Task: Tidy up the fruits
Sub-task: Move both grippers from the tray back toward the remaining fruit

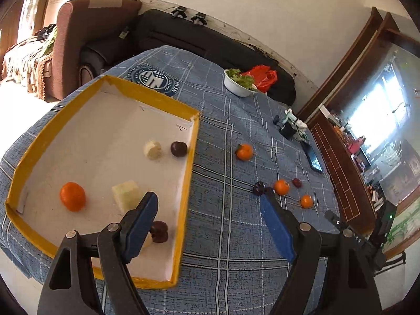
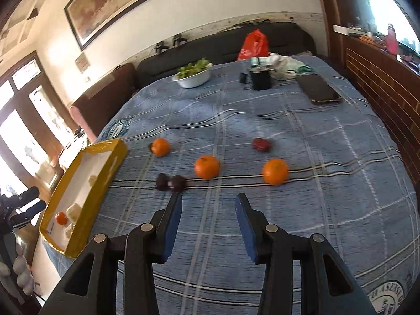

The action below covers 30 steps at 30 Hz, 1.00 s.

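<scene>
Both claws are hanging open and empty, left gripper [image 1: 210, 204] over the yellow tray [image 1: 189, 155], right gripper [image 2: 208, 207] facing loose oranges [image 2: 206, 167].

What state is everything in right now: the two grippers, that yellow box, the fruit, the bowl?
Left gripper: open, empty.
Right gripper: open, empty, over the cloth.
Yellow box: open-topped, partly filled.
Orange in box: lying inside.
Pale fruit chunks: inside the box.
Three oranges: loose on the cloth, not yet boxed.
Dark fruits: two touching, on the cloth.
White bowl: upright, holding greens.
Phone: flat, screen dark.
</scene>
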Each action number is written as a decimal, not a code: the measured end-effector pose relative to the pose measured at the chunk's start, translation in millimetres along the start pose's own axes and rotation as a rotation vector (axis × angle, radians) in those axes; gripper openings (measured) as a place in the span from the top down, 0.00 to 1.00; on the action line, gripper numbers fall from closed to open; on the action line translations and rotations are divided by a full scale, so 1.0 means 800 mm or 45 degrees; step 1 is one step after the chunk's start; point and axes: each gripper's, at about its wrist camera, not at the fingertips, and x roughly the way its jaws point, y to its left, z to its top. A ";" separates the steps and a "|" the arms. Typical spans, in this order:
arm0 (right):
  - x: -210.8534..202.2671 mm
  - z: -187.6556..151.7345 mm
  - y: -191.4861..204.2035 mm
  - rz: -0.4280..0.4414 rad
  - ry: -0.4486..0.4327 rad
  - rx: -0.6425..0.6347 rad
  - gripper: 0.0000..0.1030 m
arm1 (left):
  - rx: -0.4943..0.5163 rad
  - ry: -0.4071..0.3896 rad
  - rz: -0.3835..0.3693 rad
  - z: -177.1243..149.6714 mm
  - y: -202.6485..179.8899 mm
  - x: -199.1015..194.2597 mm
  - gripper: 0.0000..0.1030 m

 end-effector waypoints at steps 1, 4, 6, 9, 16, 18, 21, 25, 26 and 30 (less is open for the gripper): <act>-0.004 0.000 -0.014 -0.022 -0.006 0.026 0.55 | 0.016 0.017 -0.001 -0.002 -0.006 0.006 0.23; -0.007 0.002 -0.052 -0.067 -0.017 0.104 0.55 | 0.046 0.061 0.000 -0.010 -0.019 0.024 0.23; -0.005 0.004 -0.064 -0.070 -0.020 0.139 0.55 | 0.055 0.085 -0.013 -0.015 -0.024 0.034 0.23; 0.009 0.007 -0.066 -0.068 -0.016 0.141 0.55 | 0.069 0.113 -0.003 -0.020 -0.028 0.045 0.23; 0.059 0.023 -0.069 -0.156 -0.024 0.135 0.44 | 0.161 0.180 0.009 -0.026 -0.055 0.076 0.23; 0.072 0.027 -0.070 -0.181 -0.027 0.137 0.40 | 0.210 0.199 0.021 -0.026 -0.071 0.090 0.23; 0.091 0.031 -0.074 -0.181 -0.004 0.148 0.40 | 0.281 0.213 0.040 -0.024 -0.093 0.112 0.23; 0.107 0.028 -0.075 -0.165 0.016 0.147 0.40 | 0.370 0.232 0.070 -0.024 -0.114 0.146 0.23; 0.109 0.027 -0.077 -0.162 0.015 0.146 0.40 | 0.399 0.238 0.082 -0.024 -0.119 0.156 0.23; 0.111 0.026 -0.086 -0.112 0.013 0.179 0.40 | 0.451 0.243 0.054 -0.020 -0.124 0.186 0.38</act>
